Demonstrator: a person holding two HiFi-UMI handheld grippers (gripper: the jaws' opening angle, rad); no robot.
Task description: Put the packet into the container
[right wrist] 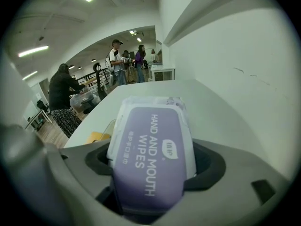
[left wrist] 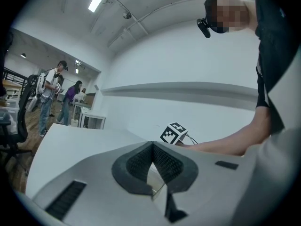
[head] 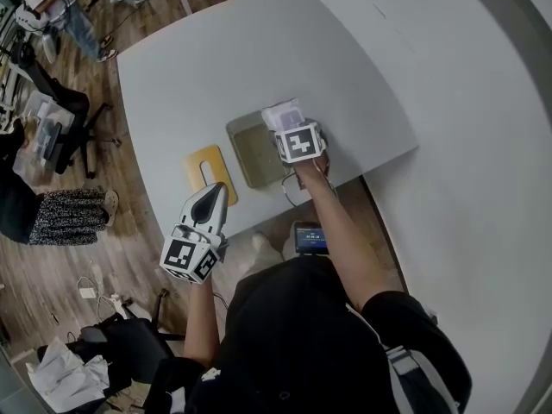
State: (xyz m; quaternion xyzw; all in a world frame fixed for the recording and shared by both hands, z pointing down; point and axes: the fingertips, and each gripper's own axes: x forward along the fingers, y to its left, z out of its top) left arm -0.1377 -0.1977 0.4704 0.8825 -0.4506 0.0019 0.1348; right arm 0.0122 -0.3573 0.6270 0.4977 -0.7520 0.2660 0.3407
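Head view: left of the container [head: 248,158], the left gripper [head: 214,198] hangs empty, jaws pressed together. Over the container's far right corner, the right gripper [head: 287,129] pinches the packet [head: 283,112]. It is probably light, soft and slick-wrapped, so a mid-body hold suits it.

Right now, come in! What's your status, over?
Left gripper shut, empty. Right gripper shut on wipes packet, over container corner. Yellow lid lies beside it, opening uncovered.

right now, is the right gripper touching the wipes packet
Touching. The right gripper view shows the wipes packet wedged between the jaws of the right gripper, with both pads pressed against its sides.
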